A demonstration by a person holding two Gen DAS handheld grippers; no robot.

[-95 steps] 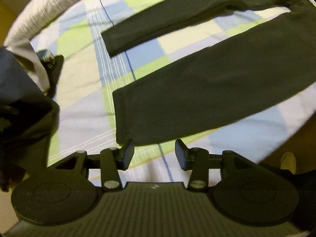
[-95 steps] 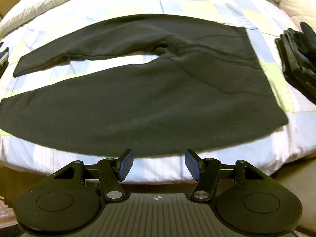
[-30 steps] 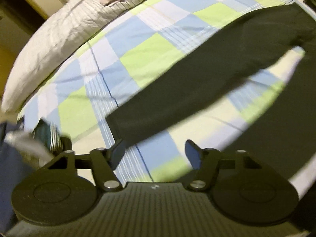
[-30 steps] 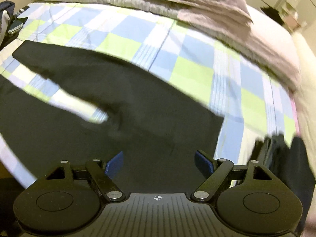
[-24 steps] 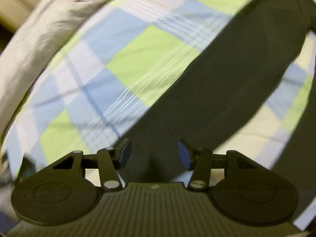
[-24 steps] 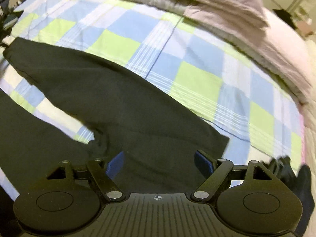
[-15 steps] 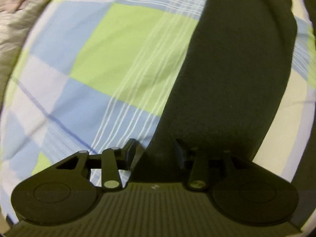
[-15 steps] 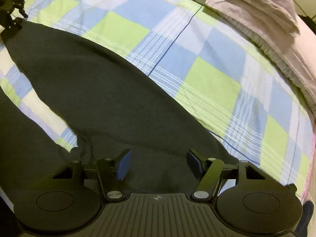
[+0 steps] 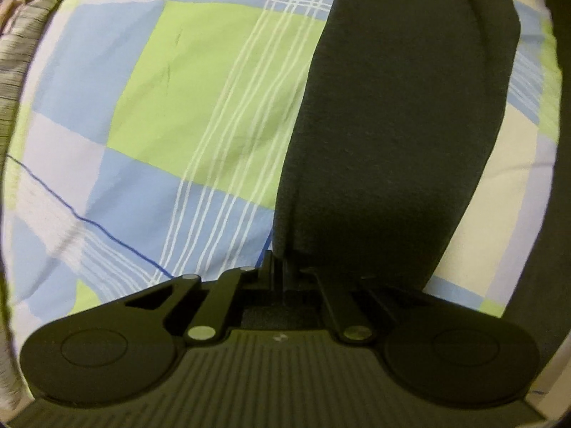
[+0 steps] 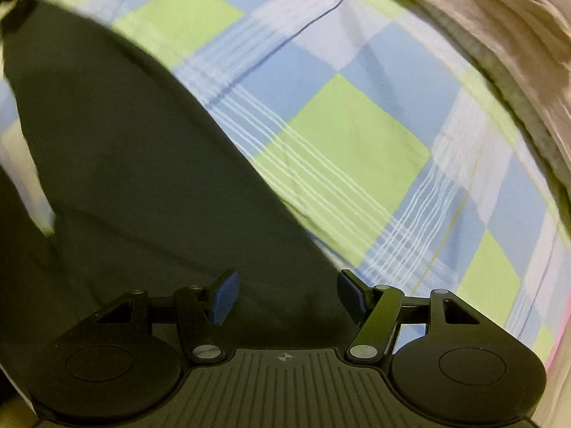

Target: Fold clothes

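We find the dark charcoal soft-knit trousers (image 9: 399, 114) lying flat on the bed, over a green, blue and white checked cotton bedsheet (image 9: 200, 100). In the left wrist view one trouser leg runs away from the camera, its near end drawn into the left gripper (image 9: 280, 271). The jaws there are clenched on the leg's hem corner, the cloth rising in a small ridge where it is pinched.

In the right wrist view the same trousers (image 10: 142, 178) spread beneath the right gripper (image 10: 285, 294), whose jaws stand released, blue pads wide apart over the fabric close to its edge against the sheet. We cannot tell whether they touch the cloth. Beyond the trousers, at the far side of the sheet, lies a grey-beige rumpled quilt (image 10: 499, 28).

Risks, in our judgement: the left hold takes only a narrow corner, so a quick lift could pull the hem free or drag the leg askew. With the right jaws holding nothing, lifting from one end alone would skew the fold line. The right jaws, closing low, could also pinch up the sheet together with the trousers.
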